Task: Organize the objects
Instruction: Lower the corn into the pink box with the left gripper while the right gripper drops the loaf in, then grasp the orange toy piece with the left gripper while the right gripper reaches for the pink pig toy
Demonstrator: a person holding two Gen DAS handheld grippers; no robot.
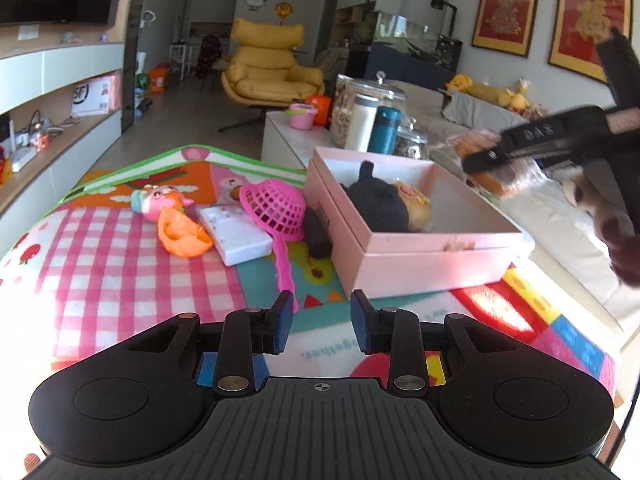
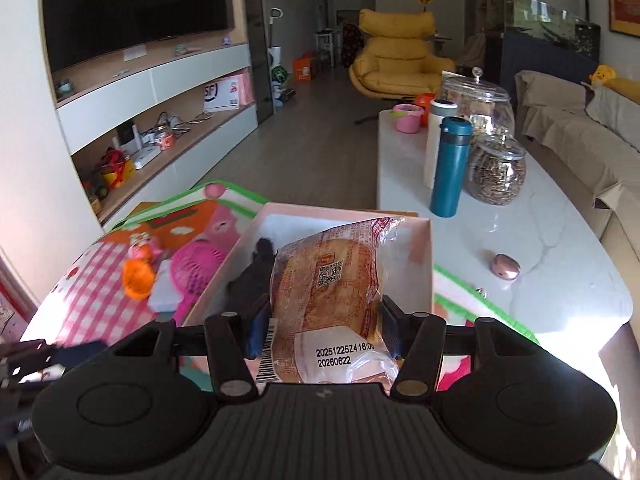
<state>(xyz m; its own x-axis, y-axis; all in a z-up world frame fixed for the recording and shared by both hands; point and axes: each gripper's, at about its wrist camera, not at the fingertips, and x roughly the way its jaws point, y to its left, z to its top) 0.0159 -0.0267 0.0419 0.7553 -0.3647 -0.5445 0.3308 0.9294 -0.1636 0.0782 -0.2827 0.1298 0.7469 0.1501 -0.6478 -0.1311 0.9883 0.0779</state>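
Observation:
A pink box [image 1: 424, 258] stands open on the colourful play mat [image 1: 120, 264]; a black plush toy [image 1: 380, 204] lies inside. My right gripper [image 2: 324, 326] is shut on a wrapped bread packet [image 2: 328, 292] and holds it above the box [image 2: 422, 264]; it shows in the left wrist view [image 1: 516, 160] too, at the right. My left gripper [image 1: 322, 322] is open and empty, low over the mat in front of the box. Left of the box lie a pink sieve scoop [image 1: 276, 208], a white flat box [image 1: 236, 232], an orange toy [image 1: 182, 234] and a pink doll figure [image 1: 160, 200].
A white marble table [image 2: 540, 232] right of the mat carries a teal flask [image 2: 450, 164], a white bottle [image 2: 436, 136], glass jars [image 2: 496, 172], a pink cup [image 2: 406, 116] and a small pink pebble-shaped object [image 2: 506, 266]. A sofa [image 2: 580, 128] stands at the right, a yellow armchair [image 2: 396, 60] behind.

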